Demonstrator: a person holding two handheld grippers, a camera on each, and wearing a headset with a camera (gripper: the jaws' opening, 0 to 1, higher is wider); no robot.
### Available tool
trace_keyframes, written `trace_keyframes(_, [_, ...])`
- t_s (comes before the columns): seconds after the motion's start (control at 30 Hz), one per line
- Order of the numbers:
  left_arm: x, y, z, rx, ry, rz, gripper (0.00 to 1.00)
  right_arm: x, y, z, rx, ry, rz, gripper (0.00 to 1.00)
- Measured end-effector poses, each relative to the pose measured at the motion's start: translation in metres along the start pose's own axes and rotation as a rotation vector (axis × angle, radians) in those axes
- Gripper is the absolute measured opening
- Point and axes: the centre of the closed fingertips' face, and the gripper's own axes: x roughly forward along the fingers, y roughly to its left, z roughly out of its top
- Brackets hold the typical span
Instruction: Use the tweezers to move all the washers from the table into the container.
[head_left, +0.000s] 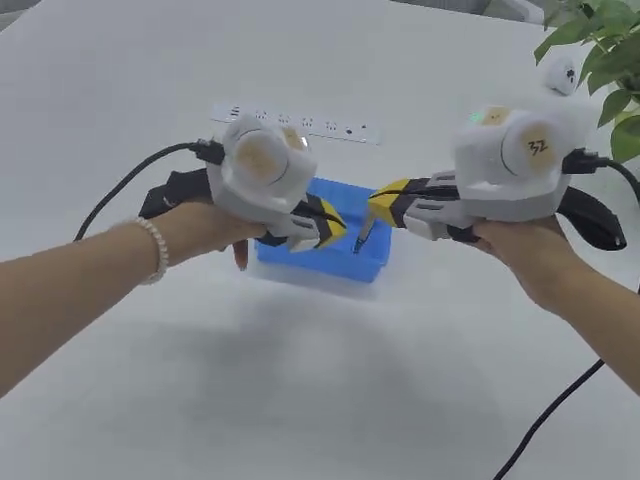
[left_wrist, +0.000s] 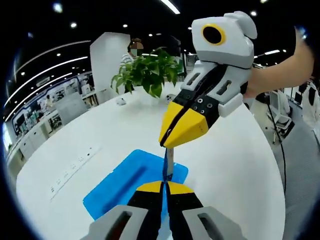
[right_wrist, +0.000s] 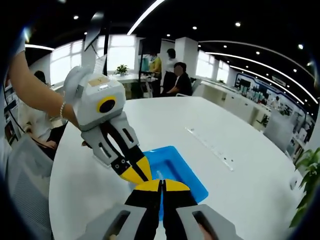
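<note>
Our right tool (head_left: 372, 211) is clamped on the tweezers (head_left: 357, 240), whose tips hang below it over the blue container (head_left: 320, 262). Our left tool (head_left: 339, 228), jaws together, sits just beside. We cannot make out washers; we judge them light, flat and slippery, best pinched by the rim.

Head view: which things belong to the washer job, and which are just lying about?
For the job: tweezers, held in the right gripper; blue container; left gripper.
Lying about: power strip; plant.
</note>
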Motion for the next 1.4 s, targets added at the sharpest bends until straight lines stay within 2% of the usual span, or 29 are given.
trace_keyframes(0.03, [-0.008, -0.002, 0.001, -0.044, -0.008, 0.030, 0.00, -0.003, 0.001, 0.002, -0.006, -0.002, -0.002, 0.00])
trace_keyframes(0.07, [-0.013, -0.005, 0.000, -0.072, -0.010, 0.034, 0.00, -0.005, 0.002, 0.004, -0.010, -0.004, -0.003, 0.00])
trace_keyframes(0.13, [-0.027, -0.011, 0.001, -0.077, -0.019, 0.059, 0.00, -0.018, 0.008, 0.014, -0.031, -0.019, -0.006, 0.00])
trace_keyframes(0.2, [-0.045, -0.009, 0.008, -0.055, -0.055, 0.137, 0.00, -0.029, 0.013, 0.022, -0.052, -0.036, -0.017, 0.00])
trace_keyframes(0.23, [-0.055, -0.006, 0.015, -0.064, -0.097, 0.190, 0.00, -0.034, 0.015, 0.025, -0.059, -0.046, -0.021, 0.00])
trace_keyframes(0.27, [-0.061, -0.008, 0.021, -0.068, -0.122, 0.201, 0.00, -0.039, 0.020, 0.029, -0.059, -0.051, -0.016, 0.00])
trace_keyframes(0.33, [-0.072, -0.014, 0.024, -0.069, -0.124, 0.209, 0.00, -0.047, 0.026, 0.032, -0.075, -0.056, -0.014, 0.00])
trace_keyframes(0.37, [-0.079, -0.016, 0.028, -0.076, -0.138, 0.228, 0.00, -0.051, 0.031, 0.032, -0.097, -0.051, -0.015, 0.00])
trace_keyframes(0.5, [-0.094, -0.028, 0.033, -0.109, -0.165, 0.235, 0.00, -0.061, 0.048, 0.025, -0.124, -0.031, 0.001, 0.00])
trace_keyframes(0.57, [-0.098, -0.034, 0.032, -0.111, -0.169, 0.234, 0.00, -0.065, 0.060, 0.017, -0.127, -0.012, 0.015, 0.00])
trace_keyframes(0.67, [-0.103, -0.051, 0.027, -0.136, -0.162, 0.233, 0.00, -0.072, 0.076, 0.007, -0.139, 0.013, 0.026, 0.00])
trace_keyframes(0.73, [-0.106, -0.060, 0.026, -0.138, -0.164, 0.230, 0.00, -0.075, 0.081, 0.002, -0.151, 0.029, 0.030, 0.00])
trace_keyframes(0.83, [-0.113, -0.072, 0.020, -0.119, -0.133, 0.257, 0.00, -0.078, 0.088, -0.010, -0.175, 0.064, 0.031, 0.00])
trace_keyframes(0.87, [-0.118, -0.073, 0.016, -0.139, -0.126, 0.284, 0.00, -0.080, 0.091, -0.014, -0.183, 0.076, 0.032, 0.00])
trace_keyframes(1.0, [-0.128, -0.090, 0.002, -0.184, -0.104, 0.305, 0.01, -0.084, 0.097, -0.025, -0.201, 0.106, 0.042, 0.00])
trace_keyframes(1.17, [-0.146, -0.105, -0.020, -0.204, -0.084, 0.371, 0.21, -0.083, 0.105, -0.037, -0.239, 0.153, 0.071, 0.00])
trace_keyframes(1.2, [-0.150, -0.104, -0.024, -0.198, -0.076, 0.396, 0.25, -0.082, 0.106, -0.039, -0.247, 0.162, 0.078, 0.00])
trace_keyframes(1.23, [-0.158, -0.103, -0.029, -0.186, -0.068, 0.444, 0.31, -0.081, 0.110, -0.041, -0.265, 0.177, 0.089, 0.00])
trace_keyframes(1.3, [-0.166, -0.103, -0.035, -0.195, -0.066, 0.496, 0.38, -0.077, 0.115, -0.044, -0.295, 0.195, 0.109, 0.00])
trace_keyframes(1.33, [-0.175, -0.100, -0.045, -0.218, -0.033, 0.559, 0.40, -0.076, 0.118, -0.045, -0.306, 0.204, 0.125, 0.00])
trace_keyframes(1.37, [-0.179, -0.100, -0.052, -0.230, -0.004, 0.594, 0.41, -0.074, 0.121, -0.047, -0.320, 0.216, 0.141, 0.00])
trace_keyframes(1.4, [-0.184, -0.102, -0.060, -0.287, 0.007, 0.632, 0.44, -0.070, 0.125, -0.049, -0.351, 0.237, 0.161, 0.00])
